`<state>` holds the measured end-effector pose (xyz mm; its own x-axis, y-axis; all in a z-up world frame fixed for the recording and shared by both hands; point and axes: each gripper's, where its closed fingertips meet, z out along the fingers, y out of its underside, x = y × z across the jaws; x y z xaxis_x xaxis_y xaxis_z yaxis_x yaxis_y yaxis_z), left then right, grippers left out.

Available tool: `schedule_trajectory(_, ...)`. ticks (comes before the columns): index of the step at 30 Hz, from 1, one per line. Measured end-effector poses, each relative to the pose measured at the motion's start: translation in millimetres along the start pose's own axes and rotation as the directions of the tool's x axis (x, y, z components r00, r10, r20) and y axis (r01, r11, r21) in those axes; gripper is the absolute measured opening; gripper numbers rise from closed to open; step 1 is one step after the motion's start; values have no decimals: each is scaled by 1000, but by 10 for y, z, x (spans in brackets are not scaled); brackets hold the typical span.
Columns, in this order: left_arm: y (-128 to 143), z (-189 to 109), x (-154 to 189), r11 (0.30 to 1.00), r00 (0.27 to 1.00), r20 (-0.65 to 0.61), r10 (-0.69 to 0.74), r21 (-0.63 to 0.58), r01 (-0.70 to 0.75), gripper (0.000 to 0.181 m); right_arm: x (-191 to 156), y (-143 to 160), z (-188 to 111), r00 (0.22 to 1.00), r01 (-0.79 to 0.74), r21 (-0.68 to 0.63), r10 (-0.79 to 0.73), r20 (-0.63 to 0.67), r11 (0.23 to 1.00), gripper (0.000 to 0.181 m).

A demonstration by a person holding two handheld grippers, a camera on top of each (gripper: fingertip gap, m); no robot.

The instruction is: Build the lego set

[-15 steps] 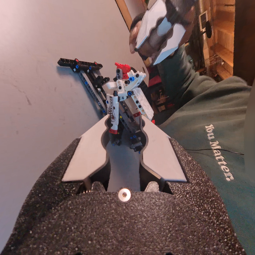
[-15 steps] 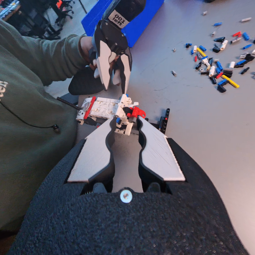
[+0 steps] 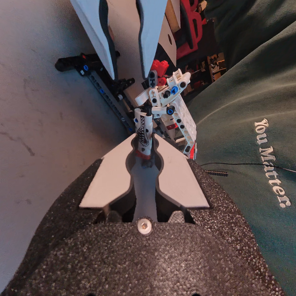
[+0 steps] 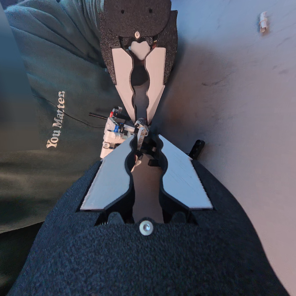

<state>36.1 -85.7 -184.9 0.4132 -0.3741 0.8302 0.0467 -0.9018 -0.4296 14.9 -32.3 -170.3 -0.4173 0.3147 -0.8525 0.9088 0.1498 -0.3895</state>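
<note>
Left wrist view, left to right. Grey table, matt and scuffed, fills the left half. On it lies a black-and-grey studless beam frame with blue pins, its lower end hidden behind the model. At centre, the left gripper, with pale wedge-shaped fingers set in a coarse black foam-like body, is clamped on the lego model by a narrow white panel printed with shark teeth. The model's red tip stands uppermost; its white perforated side panel leans against the person's dark green sweatshirt at right. From the top edge, the right gripper points downward, fingertips apart, one tip touching the grey connector beneath the red tip; its body is cut off by the frame. A thin black cable crosses the sweatshirt. The background clutter at upper right is too dim to identify.

Right wrist view, left to right. The sweatshirt occupies the left third, blurred at the far edge. At centre, the model sits between the two facing grippers, at the table's near edge; its far side is hidden by the right gripper's fingers, which stand apart on either side of it. Whether they press it cannot be told. One loose pale piece lies at upper right, blurred.
</note>
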Motion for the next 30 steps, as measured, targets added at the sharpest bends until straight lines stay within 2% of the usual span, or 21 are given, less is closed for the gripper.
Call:
schedule_trajectory(3, -8, -1, -4, 999, 1000, 0, 22, -38, -22, 15, -47, 70, 60, 997, -27, -21, 28, 70, 999, 17)
schedule_trajectory(8, -31, -38, 13, 995, 999, -45, -10, -102, 5, 15, -115, 102, 93, 990, -85, 60, 77, 115, 995, 11)
schedule_trajectory(16, -14, -81, 59, 980, 995, -73, -72, -191, 57, 13, -236, 288, 252, 990, -138, 237, 131, 46, 962, 12)
schedule_trajectory(19, 3, -86, 70, 976, 995, -64, -74, -207, 59, 13, -236, 286, 273, 987, -157, 320, 156, 27, 934, 13)
schedule_trajectory(23, 20, -96, 79, 975, 995, -68, -79, -214, 63, 13, -213, 270, 294, 984, -175, 364, 177, 28, 915, 15)
schedule_trajectory(30, 14, -115, 86, 971, 992, -73, -105, -223, 87, 13, -204, 238, 306, 955, -295, 381, 257, 149, 876, 13)
